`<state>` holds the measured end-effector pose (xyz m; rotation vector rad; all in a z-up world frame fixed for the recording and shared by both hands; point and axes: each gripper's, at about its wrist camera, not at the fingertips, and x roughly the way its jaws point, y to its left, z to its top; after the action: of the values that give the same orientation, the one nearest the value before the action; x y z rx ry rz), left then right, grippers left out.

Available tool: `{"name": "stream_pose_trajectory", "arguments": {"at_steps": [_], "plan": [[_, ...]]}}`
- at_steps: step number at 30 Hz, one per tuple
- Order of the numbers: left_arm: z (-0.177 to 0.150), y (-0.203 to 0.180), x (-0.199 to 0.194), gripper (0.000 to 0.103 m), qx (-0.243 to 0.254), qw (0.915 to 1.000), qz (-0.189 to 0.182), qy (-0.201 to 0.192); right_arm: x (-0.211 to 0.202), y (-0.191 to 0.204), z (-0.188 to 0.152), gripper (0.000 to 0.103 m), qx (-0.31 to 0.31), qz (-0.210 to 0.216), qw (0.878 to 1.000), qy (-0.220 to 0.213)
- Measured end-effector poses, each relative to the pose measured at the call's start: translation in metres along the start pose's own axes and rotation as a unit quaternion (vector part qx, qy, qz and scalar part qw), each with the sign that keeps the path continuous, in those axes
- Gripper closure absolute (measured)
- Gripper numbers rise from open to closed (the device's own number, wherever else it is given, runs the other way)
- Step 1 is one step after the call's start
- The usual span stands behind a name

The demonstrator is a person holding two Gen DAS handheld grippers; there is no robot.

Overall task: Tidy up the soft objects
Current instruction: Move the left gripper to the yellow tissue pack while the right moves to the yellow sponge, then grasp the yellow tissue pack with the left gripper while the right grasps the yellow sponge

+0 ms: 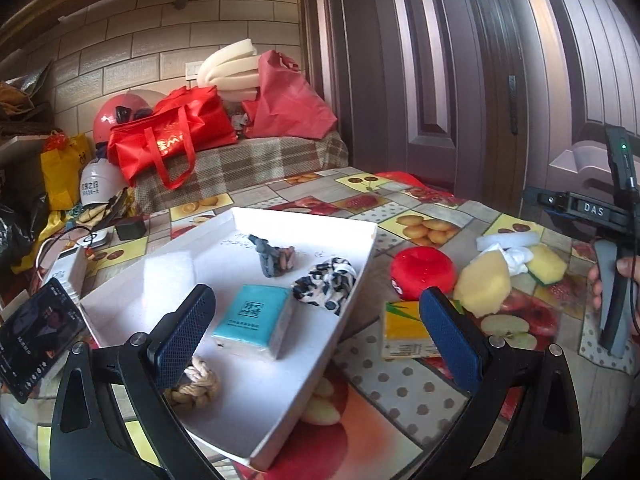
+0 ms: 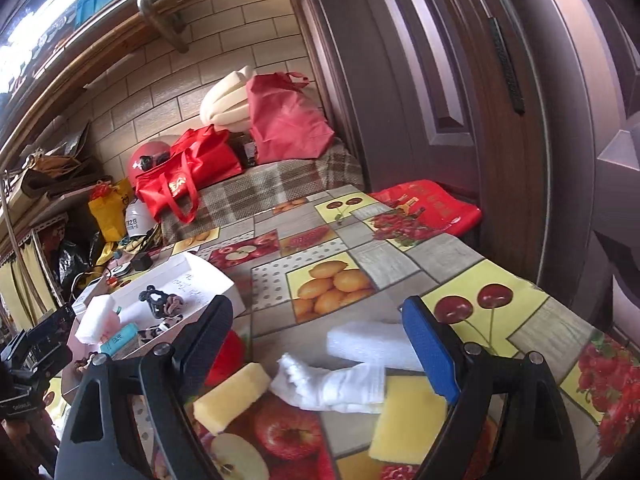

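A table covered in a fruit-print oilcloth (image 2: 316, 248) carries a shallow white rectangular tray (image 1: 352, 280) toward its left side and a loose group of soft things toward its right edge. Inside the tray lie a teal-wrapped tissue pack (image 1: 252, 320) near the middle, a black-and-white patterned cloth scrunchie (image 1: 326, 284) against the right wall, a small grey and pink knotted fabric piece (image 1: 274, 258) toward the far wall, a white foam block (image 1: 168, 276) near the left wall and a beige knotted rope (image 1: 198, 386) at the near corner.

The left gripper (image 1: 316, 336) hangs above the tray's near right edge, its blue-padded jaws spread wide with nothing between them. Just outside that edge sit a yellow and green carton (image 1: 404, 332) and a round red plush ball (image 1: 424, 270).

The right gripper (image 2: 320, 344) also stands wide apart and empty, poised over a white sock (image 2: 340, 386) that lies between a pale yellow sponge wedge (image 2: 230, 396) and a flat yellow sponge (image 2: 408, 420); a white foam strip (image 2: 368, 344) lies just behind the sock, possibly touching it. A hand (image 1: 608, 276) grips the right tool's handle at the table's right edge.
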<state>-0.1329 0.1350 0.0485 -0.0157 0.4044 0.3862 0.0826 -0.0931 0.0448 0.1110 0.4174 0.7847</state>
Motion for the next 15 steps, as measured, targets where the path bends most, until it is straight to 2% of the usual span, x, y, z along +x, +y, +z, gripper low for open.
{"name": "stream_pose_trajectory", "arguments": {"at_steps": [3,5,8,10,13,15], "plan": [[0.001,-0.028,0.016,0.000,0.012,0.9978,-0.041,0.051,-0.002,-0.025,0.004,0.016,0.014,-0.015,1.000,0.011],[0.002,-0.043,0.029,0.000,0.020,0.9956,-0.045,0.080,-0.005,-0.037,0.006,0.016,0.014,-0.024,0.999,0.017],[0.003,-0.057,0.045,0.000,0.022,0.9929,-0.041,0.109,-0.005,-0.042,0.008,0.016,-0.025,-0.023,0.999,0.037],[0.003,-0.062,0.054,0.000,0.018,0.9909,-0.046,0.125,-0.003,-0.041,0.007,0.016,-0.056,-0.002,0.996,0.068],[0.002,-0.063,0.064,0.001,0.015,0.9882,-0.044,0.146,0.009,-0.034,-0.004,0.016,-0.088,0.040,0.985,0.145],[0.000,-0.061,0.069,0.001,0.007,0.9864,-0.041,0.159,0.016,-0.026,-0.014,0.016,-0.113,0.036,0.977,0.179]]}}
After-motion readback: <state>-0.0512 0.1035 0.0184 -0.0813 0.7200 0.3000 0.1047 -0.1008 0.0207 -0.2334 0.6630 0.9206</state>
